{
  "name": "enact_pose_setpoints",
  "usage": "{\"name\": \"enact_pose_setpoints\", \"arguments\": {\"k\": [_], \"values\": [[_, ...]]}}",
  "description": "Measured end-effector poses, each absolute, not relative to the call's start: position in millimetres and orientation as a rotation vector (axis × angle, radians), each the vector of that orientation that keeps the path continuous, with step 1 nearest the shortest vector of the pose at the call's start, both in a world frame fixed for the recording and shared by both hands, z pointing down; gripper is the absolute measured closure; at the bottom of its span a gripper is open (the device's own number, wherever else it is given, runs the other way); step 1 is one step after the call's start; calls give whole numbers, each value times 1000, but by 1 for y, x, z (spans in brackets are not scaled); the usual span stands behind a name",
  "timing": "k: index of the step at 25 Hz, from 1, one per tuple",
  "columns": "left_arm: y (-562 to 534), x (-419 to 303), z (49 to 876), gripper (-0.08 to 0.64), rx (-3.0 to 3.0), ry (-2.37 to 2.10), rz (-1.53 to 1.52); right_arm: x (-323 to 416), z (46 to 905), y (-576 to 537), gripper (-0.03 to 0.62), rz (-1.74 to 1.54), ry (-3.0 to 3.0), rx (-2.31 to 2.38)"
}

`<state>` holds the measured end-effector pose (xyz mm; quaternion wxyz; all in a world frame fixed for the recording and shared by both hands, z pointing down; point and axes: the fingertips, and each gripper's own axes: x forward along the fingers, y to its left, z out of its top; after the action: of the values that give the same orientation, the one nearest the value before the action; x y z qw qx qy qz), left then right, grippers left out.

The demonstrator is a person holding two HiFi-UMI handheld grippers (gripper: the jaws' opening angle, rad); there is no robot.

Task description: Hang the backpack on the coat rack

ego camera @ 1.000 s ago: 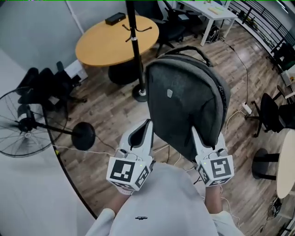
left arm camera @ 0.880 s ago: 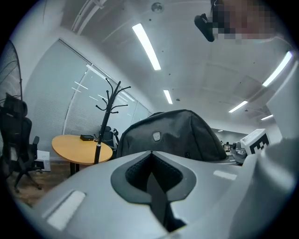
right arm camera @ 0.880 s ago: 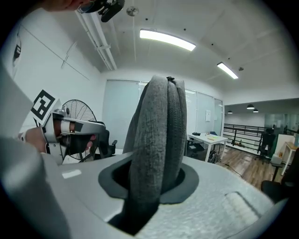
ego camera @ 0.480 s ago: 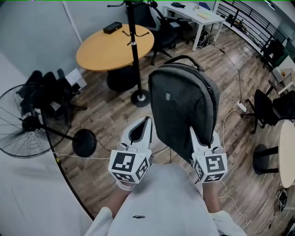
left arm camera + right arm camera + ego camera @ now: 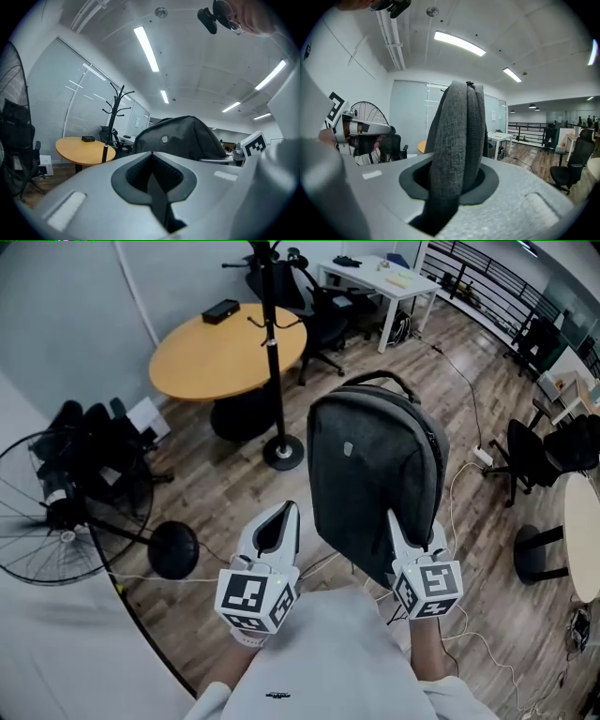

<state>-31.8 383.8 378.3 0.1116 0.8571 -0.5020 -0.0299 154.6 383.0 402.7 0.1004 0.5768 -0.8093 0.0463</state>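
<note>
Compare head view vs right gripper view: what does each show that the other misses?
Head view only: the coat rack, from its hooks down to its base, and the front face of the backpack with its small badge.

Right gripper view only: the jaws of the right gripper closed on the backpack's grey padded edge, plus the ceiling lights.

Both: the backpack, the left gripper, the standing fan and the white desk.
</note>
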Motion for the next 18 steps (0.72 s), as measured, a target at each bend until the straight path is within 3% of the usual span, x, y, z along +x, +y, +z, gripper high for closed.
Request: {"name": "enact_pose_setpoints", "arguments": {"k": [18], "values": [[327, -60, 384, 543, 2531, -1409, -48, 133, 395, 335, 489, 178, -2360, 1786]]}}
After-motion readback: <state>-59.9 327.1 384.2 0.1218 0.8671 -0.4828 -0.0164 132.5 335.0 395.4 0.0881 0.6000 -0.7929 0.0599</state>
